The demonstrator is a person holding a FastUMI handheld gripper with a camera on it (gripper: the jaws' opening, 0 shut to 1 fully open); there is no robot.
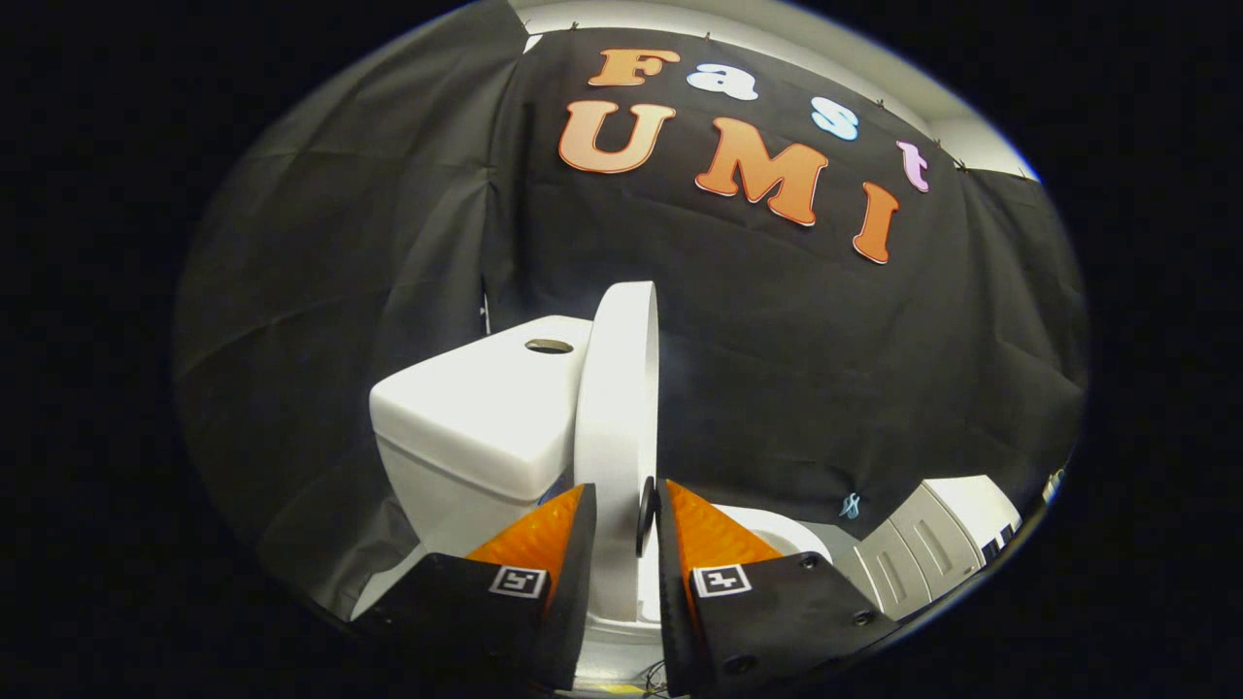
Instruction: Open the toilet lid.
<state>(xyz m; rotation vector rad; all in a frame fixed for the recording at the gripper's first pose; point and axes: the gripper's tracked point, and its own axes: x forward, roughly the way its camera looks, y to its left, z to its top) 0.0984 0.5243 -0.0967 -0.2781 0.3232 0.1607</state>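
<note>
— Two fingers: what do they hold?
— Your gripper (621,510) has both fingers clamped on the edge of the toilet lid (618,408), one on each face.
— Where is the lid?
— You see it raised upright, edge-on, beside the white tank (476,417), with the bowl rim (777,529) beyond the fingers.

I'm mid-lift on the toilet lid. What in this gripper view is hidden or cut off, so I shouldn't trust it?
- Hinge of the toilet lid: hidden behind the gripper, whose fingers flank the raised lid.
- Bowl interior: covered by one finger.
- Tank base: hidden by the other finger and the booth's cloth.
- White ribbed object beyond the bowl: cut off at the view's edge.
</note>
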